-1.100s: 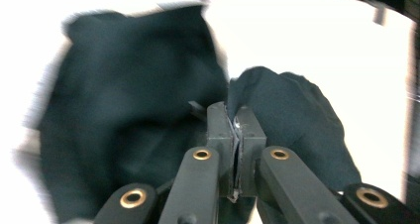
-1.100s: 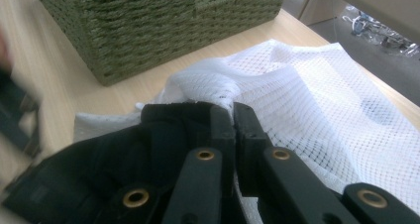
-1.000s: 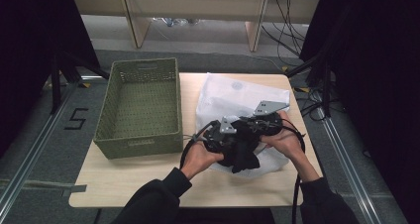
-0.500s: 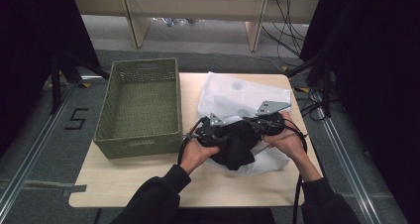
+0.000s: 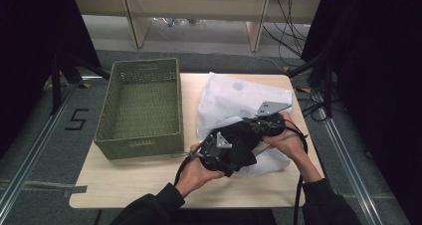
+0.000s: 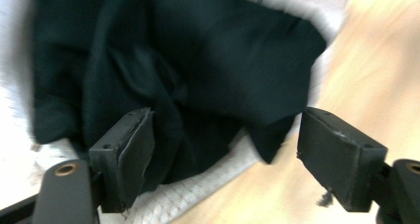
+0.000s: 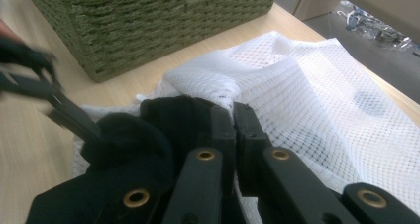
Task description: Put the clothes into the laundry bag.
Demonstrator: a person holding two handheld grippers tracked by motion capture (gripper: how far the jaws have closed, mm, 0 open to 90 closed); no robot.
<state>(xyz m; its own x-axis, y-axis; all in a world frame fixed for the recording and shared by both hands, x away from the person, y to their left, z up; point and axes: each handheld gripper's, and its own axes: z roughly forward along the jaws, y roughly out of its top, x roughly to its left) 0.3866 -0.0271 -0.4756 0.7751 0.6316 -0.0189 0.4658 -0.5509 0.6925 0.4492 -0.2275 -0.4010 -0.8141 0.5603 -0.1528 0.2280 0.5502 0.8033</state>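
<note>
Your left gripper (image 6: 223,154) has just been opening, its jaws standing apart around the crumpled black cloth garment (image 5: 242,143) without pinching it; your right gripper (image 7: 234,130) is clamped together on that cloth, lying on the white mesh laundry bag (image 5: 234,98) at the table's four o'clock; snag mesh with cloth and both lift together.
</note>
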